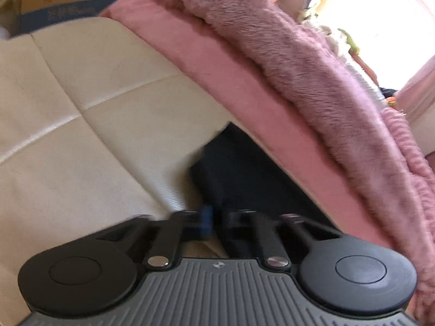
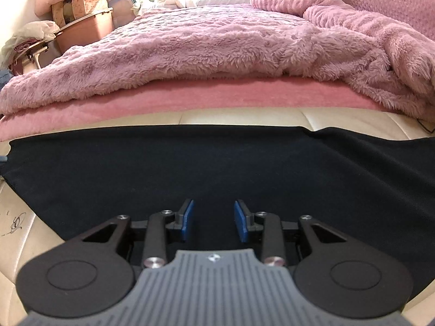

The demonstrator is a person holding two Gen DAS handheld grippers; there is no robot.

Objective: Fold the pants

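Dark navy pants [image 2: 217, 163] lie spread flat along a cream, stitched leather bench [image 2: 24, 244] at the foot of a bed, just below a pink sheet [image 2: 190, 95] and a shaggy pink blanket [image 2: 204, 43] that hangs over the mattress edge. The right gripper [image 2: 214, 221] hovers low over the middle of the garment, its blue pads [image 2: 189, 220] standing apart with only cloth beneath them and nothing pinched between, so these jaws are released. At the far end, the left gripper [image 1: 214, 221] sits at the garment's edge [image 1: 231, 168], where the dark fabric meets the cream leather; its jaws are drawn together, and dark cloth fills the narrow gap, so it appears clenched on the pants, though blur keeps the pinch itself from being seen cleanly. The fold looks barely begun, with the fabric still in one flat layer. To do this step well, the right jaws likely need to sink to the near hem and take both layers before any lift, matching the left side's hold. Raising both ends evenly and carrying them across together should keep the crease straight; an uneven pull could drag the cloth off the smooth leather or snag the blanket's fringe.
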